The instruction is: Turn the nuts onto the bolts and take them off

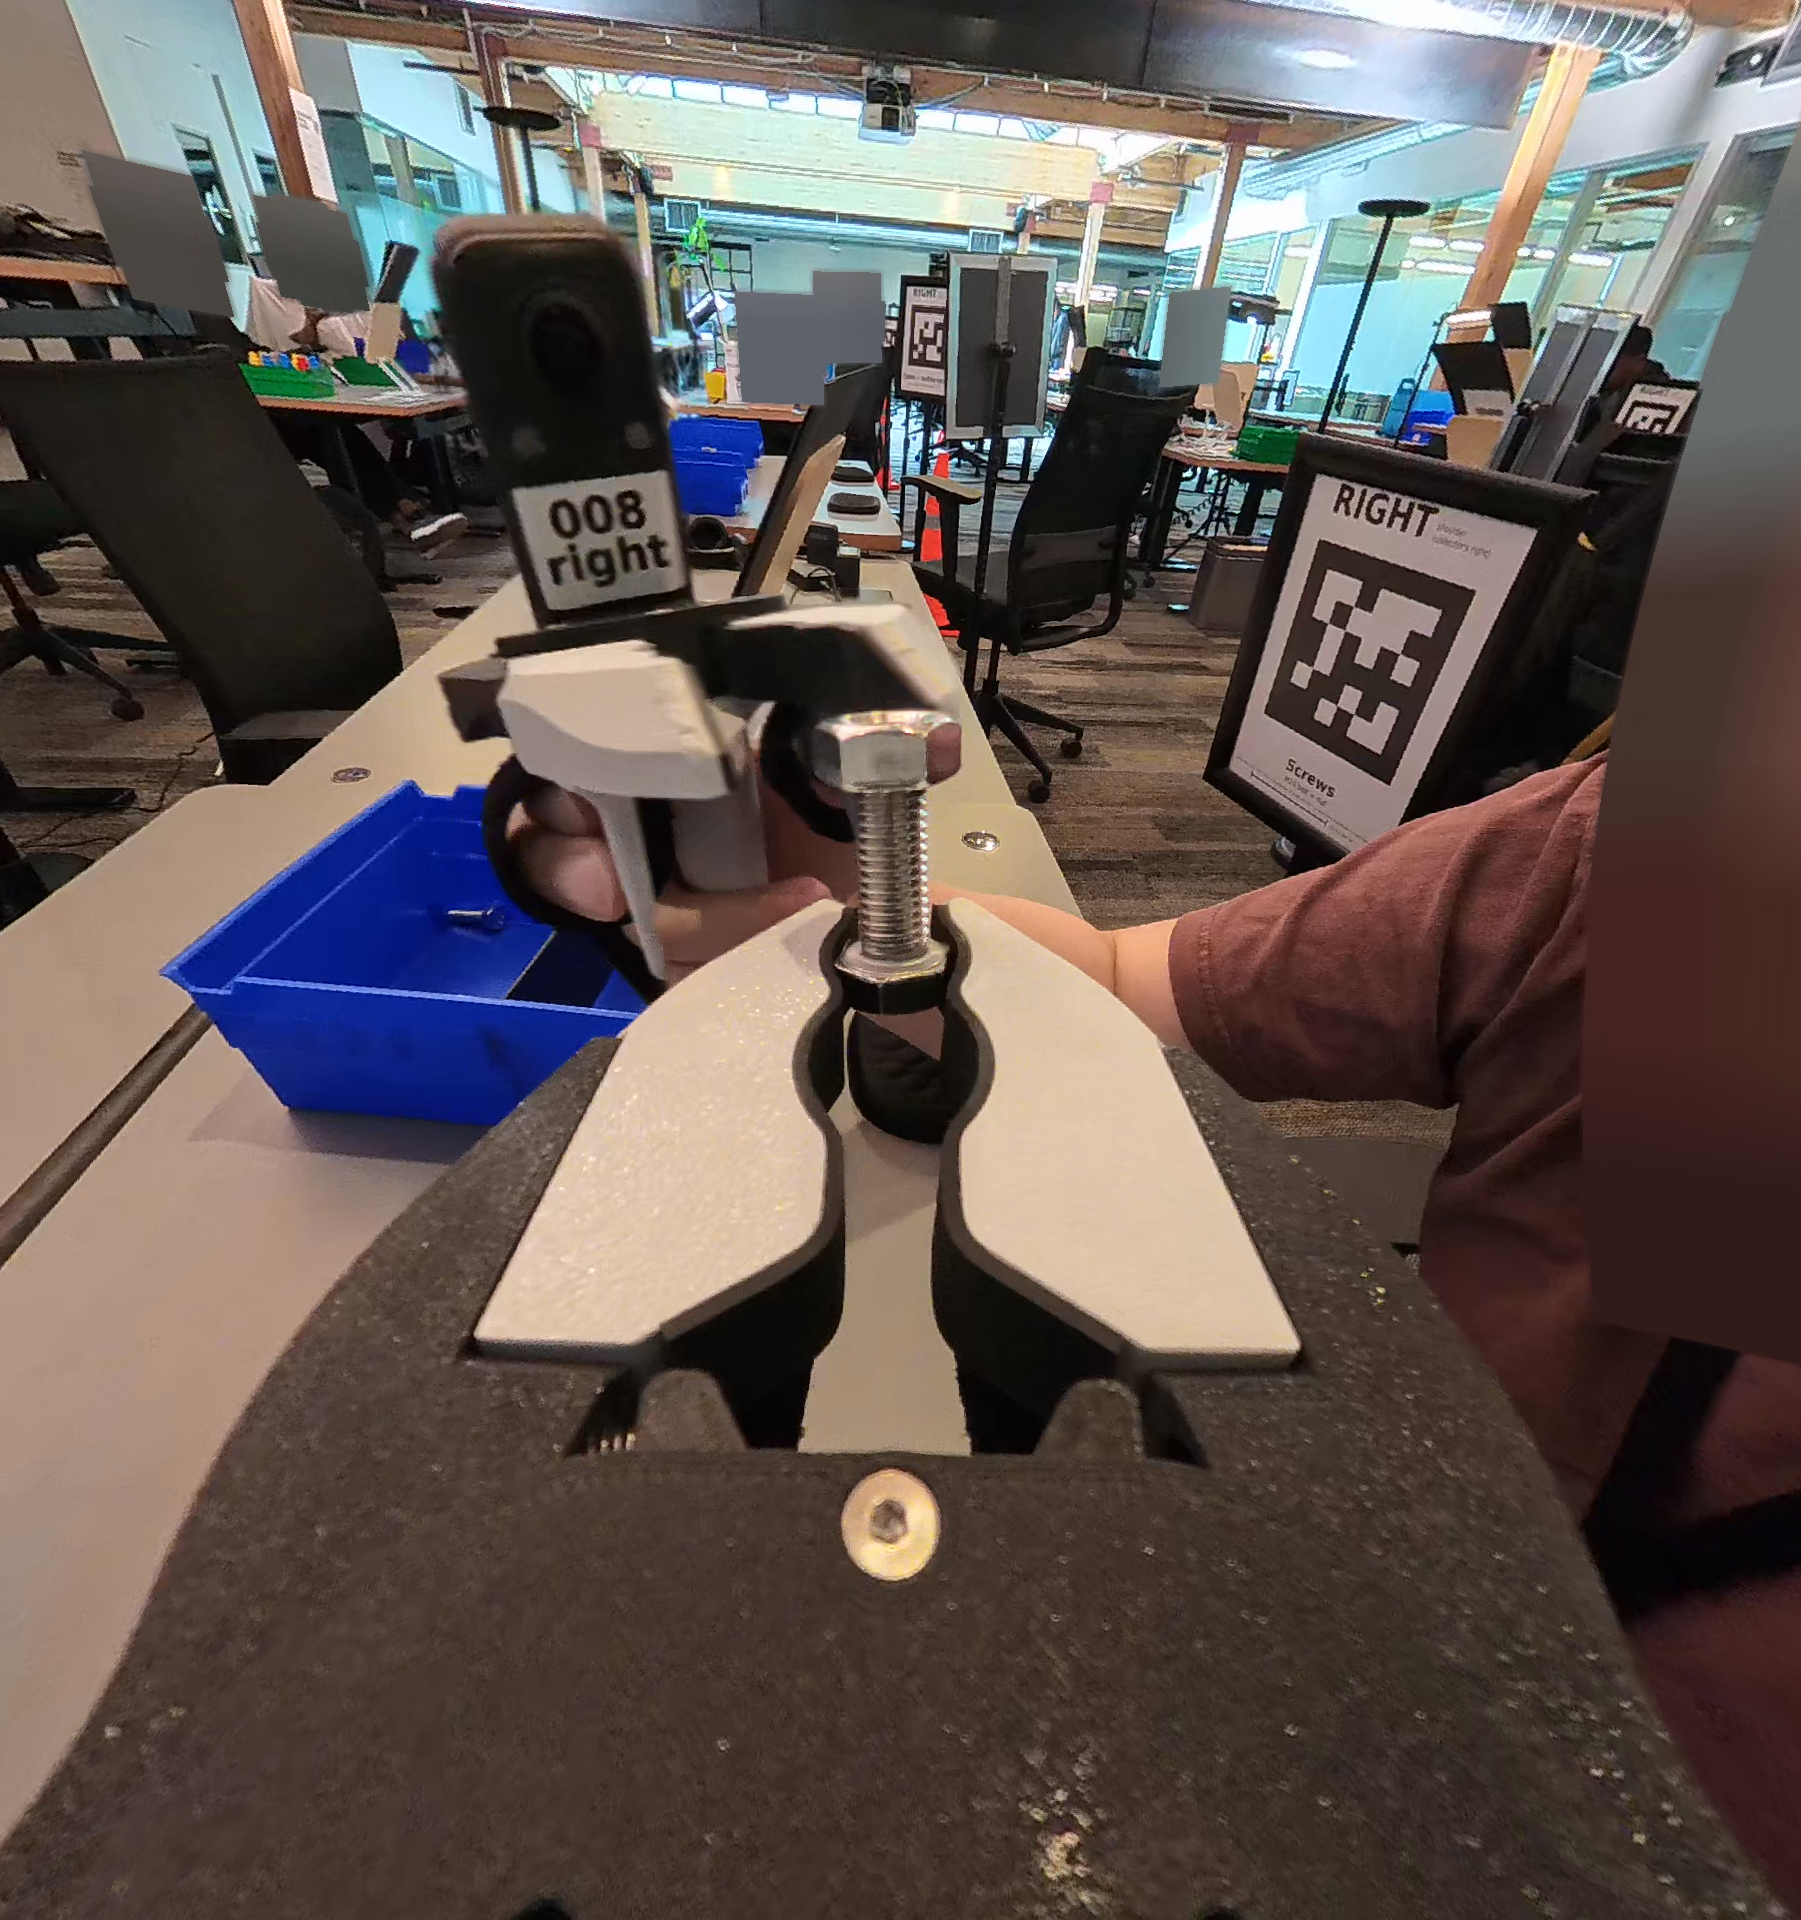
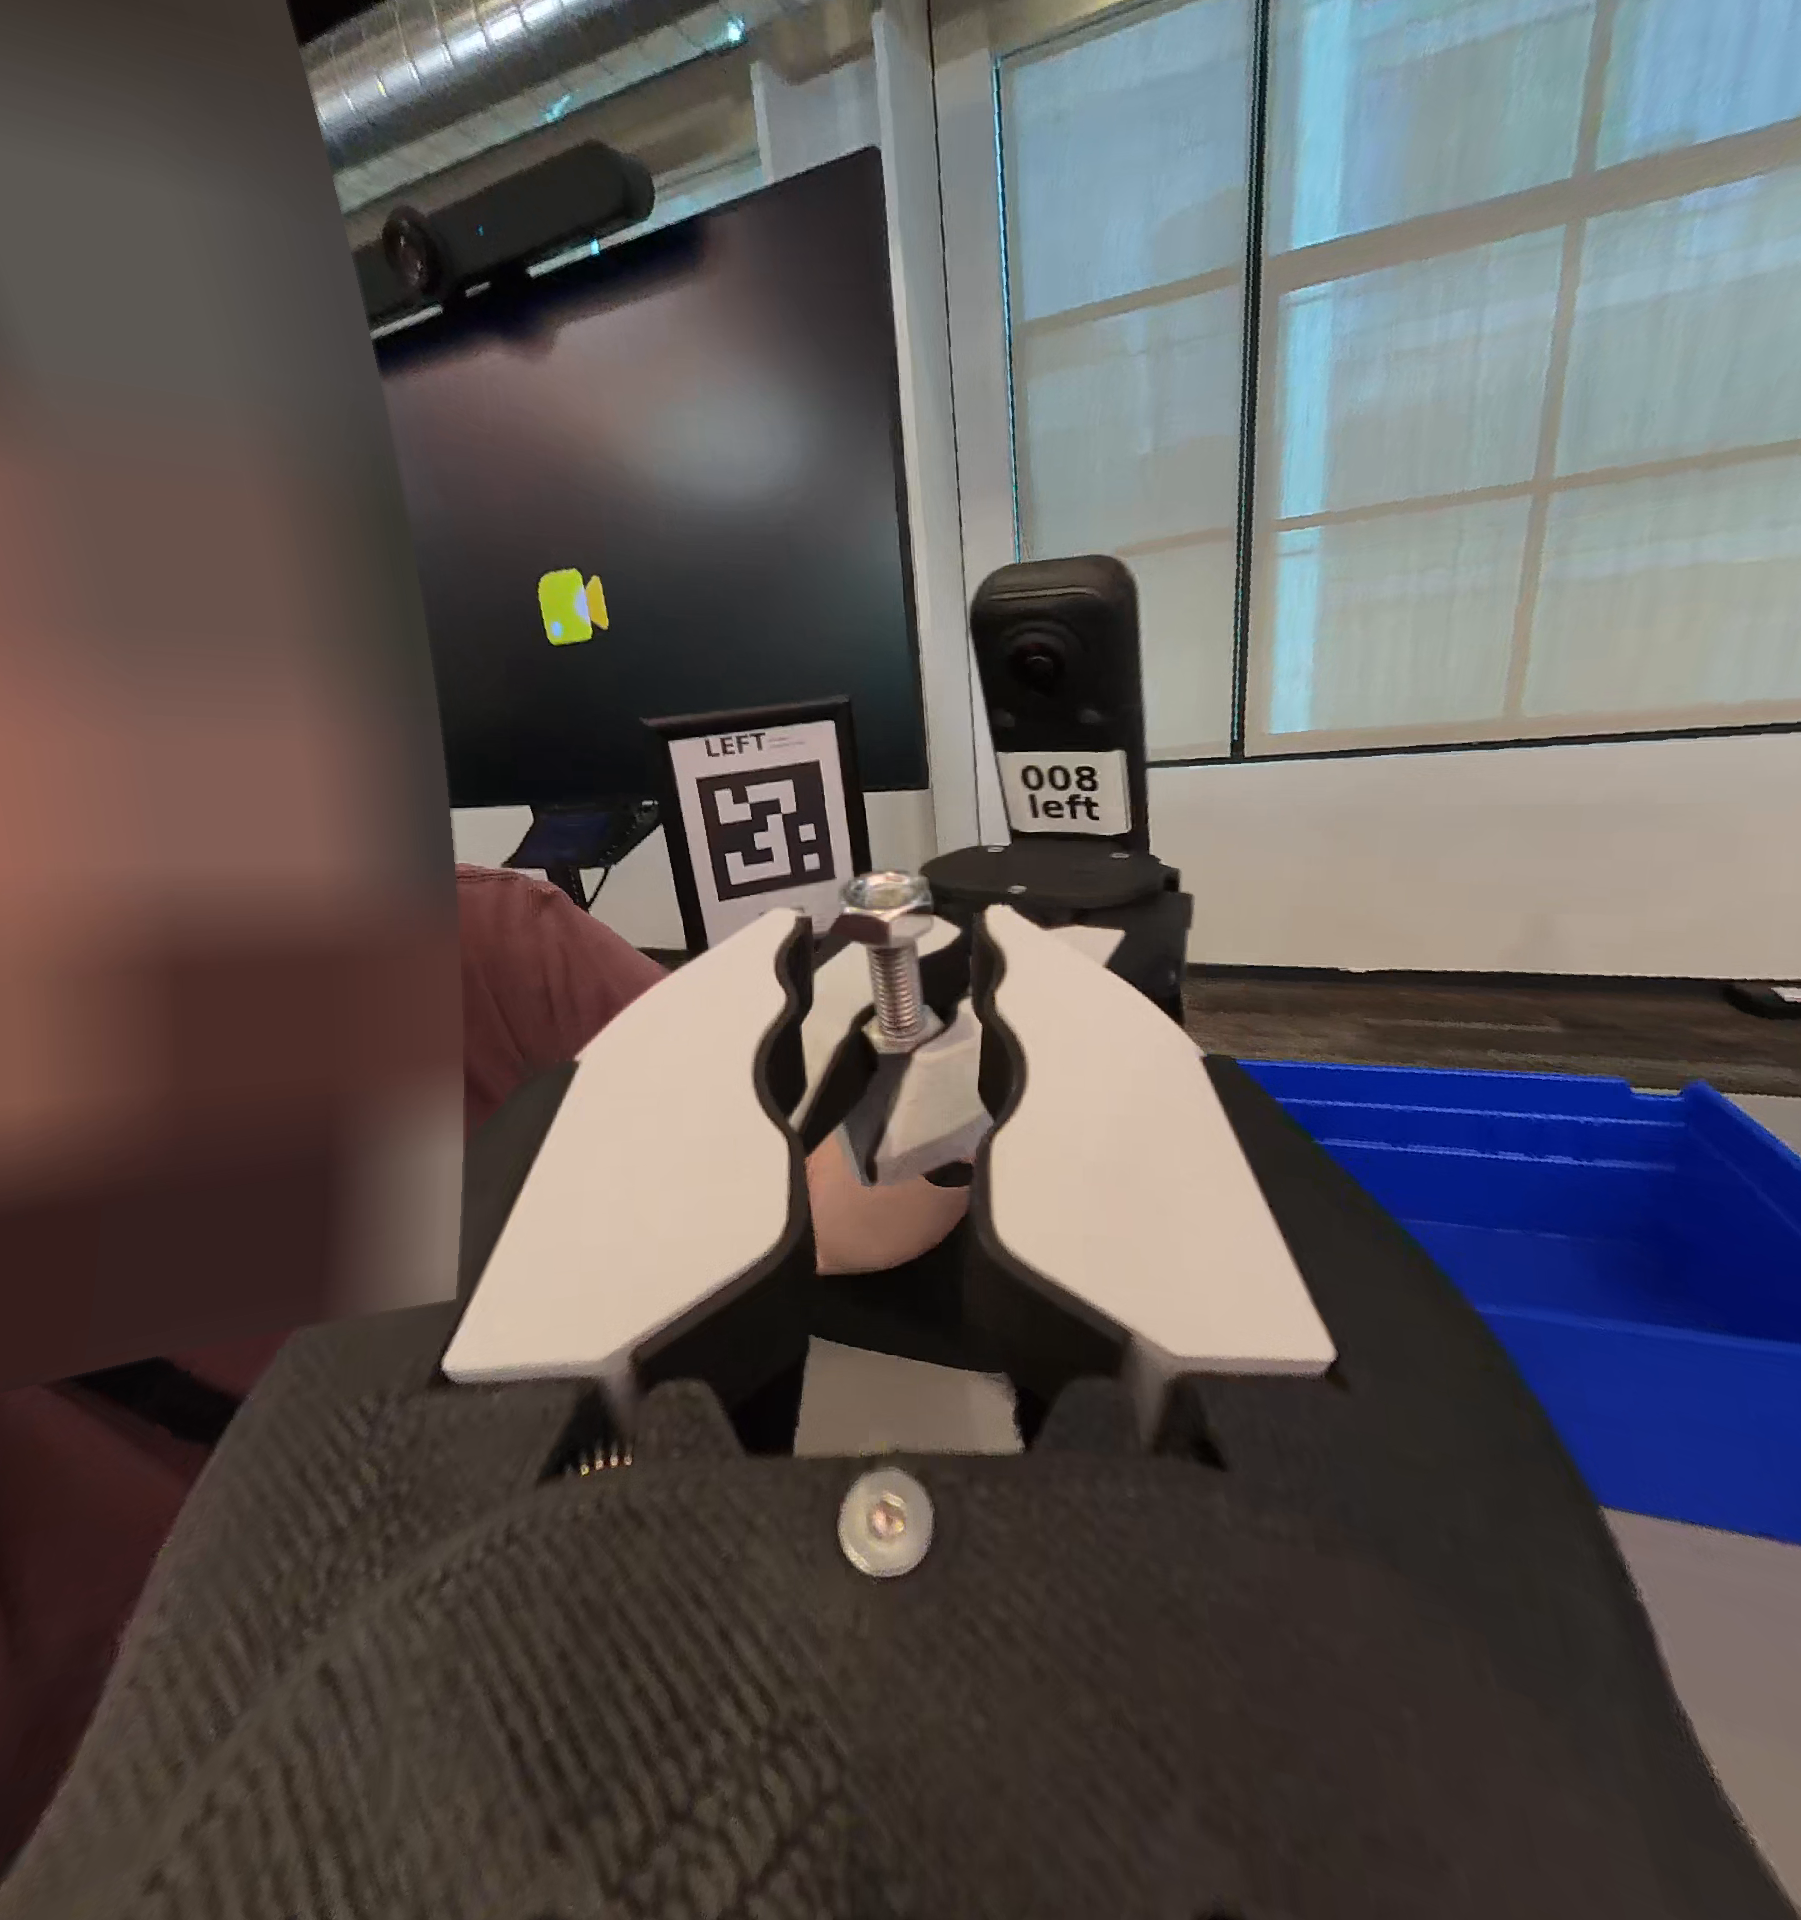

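Observation:
A silver hex bolt [image 1: 883, 842] stands upright with its head up, and a nut [image 1: 888, 966] sits on the low end of its thread. My left gripper [image 1: 891, 935] is shut on that nut and holds the bolt in the air. In the right wrist view the bolt [image 2: 894, 977] and the nut [image 2: 901, 1029] show between my fingers. My right gripper [image 2: 888, 930] is slightly open, with the bolt head between its fingertips and a gap on each side. In the left wrist view, my right gripper [image 1: 761, 707] comes in from the far side, level with the bolt head.
A blue bin [image 1: 387, 966] stands on the grey table [image 1: 65, 1039] to the left and holds a small bolt [image 1: 475, 916]; the bin also shows in the right wrist view [image 2: 1602, 1247]. A framed marker sign [image 1: 1374, 644] stands at the right. The person's arm [image 1: 1343, 987] reaches in from the right. Tip to tip, the grippers are about 4 cm apart.

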The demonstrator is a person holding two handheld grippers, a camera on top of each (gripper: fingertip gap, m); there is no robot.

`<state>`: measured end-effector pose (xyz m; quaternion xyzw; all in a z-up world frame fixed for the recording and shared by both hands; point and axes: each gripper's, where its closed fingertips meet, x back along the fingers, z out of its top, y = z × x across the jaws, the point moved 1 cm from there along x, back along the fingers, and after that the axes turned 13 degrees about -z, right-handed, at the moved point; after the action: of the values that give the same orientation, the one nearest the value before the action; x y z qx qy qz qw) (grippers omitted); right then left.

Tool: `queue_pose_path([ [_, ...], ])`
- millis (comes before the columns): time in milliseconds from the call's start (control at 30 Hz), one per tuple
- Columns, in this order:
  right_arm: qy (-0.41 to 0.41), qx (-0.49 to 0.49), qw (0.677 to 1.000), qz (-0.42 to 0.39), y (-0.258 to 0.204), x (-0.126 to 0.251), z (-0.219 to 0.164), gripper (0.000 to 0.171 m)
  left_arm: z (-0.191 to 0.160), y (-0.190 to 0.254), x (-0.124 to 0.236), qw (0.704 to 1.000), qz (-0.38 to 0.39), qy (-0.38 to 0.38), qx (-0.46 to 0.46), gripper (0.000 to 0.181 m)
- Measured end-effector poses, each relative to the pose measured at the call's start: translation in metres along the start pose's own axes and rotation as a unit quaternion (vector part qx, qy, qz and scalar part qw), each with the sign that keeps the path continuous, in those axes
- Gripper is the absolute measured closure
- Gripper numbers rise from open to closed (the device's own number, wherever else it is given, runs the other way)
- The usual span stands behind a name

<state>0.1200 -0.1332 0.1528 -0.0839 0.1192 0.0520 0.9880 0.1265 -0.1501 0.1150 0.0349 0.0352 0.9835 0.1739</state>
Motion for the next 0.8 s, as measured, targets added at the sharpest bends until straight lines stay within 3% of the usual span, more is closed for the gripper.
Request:
queue_pose_path([
  [800, -0.004, 0.004, 1.000, -0.016, 0.002, -0.002, -0.001, 0.144, 0.000, 0.000, 0.001, 1.000, 0.000, 0.000, 0.003, 0.168],
])
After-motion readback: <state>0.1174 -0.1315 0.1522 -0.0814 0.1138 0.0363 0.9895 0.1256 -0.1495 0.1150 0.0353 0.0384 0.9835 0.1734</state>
